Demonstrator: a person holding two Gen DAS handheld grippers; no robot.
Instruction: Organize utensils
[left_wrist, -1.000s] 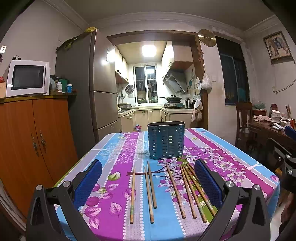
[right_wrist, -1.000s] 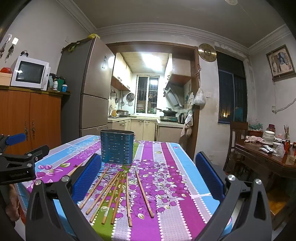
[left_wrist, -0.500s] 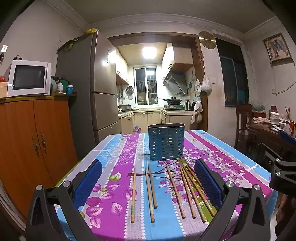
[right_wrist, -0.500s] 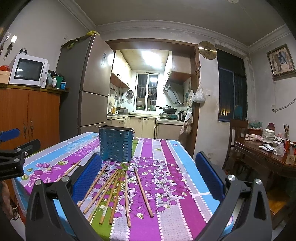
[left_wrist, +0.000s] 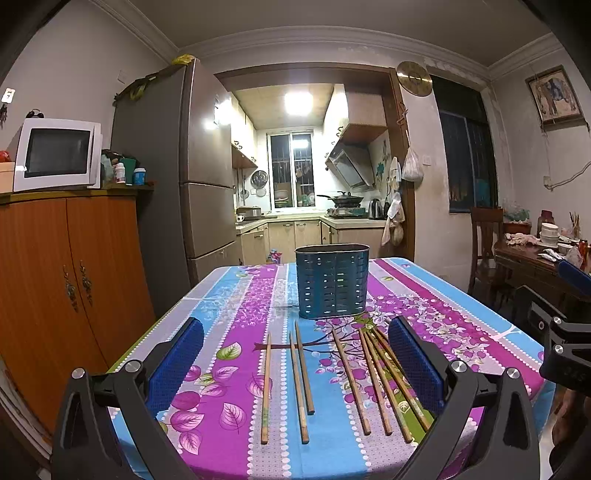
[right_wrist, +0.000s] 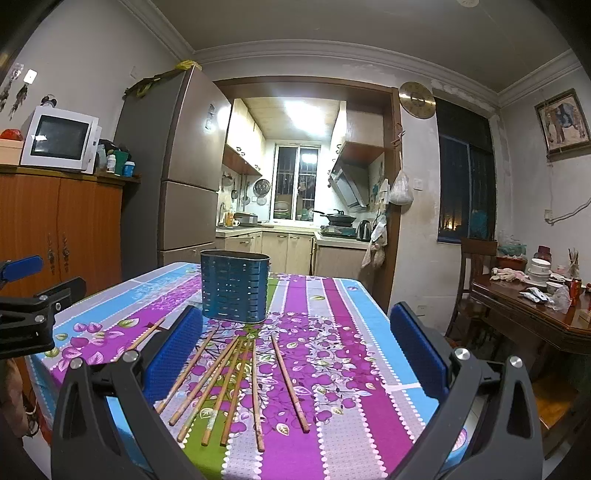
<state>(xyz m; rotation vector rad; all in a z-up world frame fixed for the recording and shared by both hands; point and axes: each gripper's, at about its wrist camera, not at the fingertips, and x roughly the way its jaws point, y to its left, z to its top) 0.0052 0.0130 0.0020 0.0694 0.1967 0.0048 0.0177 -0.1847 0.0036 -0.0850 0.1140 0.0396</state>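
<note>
The worktop (left_wrist: 236, 325) carries a glossy striped floral cloth in purple, blue and grey. Beyond both sets of jaws stands an oval blue metal holder (left_wrist: 331, 281), upright, its wall perforated with slot rows. Slim wooden chopsticks (left_wrist: 369, 380) lie flat on the cloth between the holder and the jaws, loosely fanned. The left gripper (left_wrist: 295, 363) and right gripper (right_wrist: 295, 349) hover with blue textured pads spread wide, gripping nothing.

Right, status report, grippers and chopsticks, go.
Left gripper open, empty. Right gripper open, empty. Chopsticks loose on the tablecloth, none in the blue holder. Nothing between chopsticks and holder.
</note>
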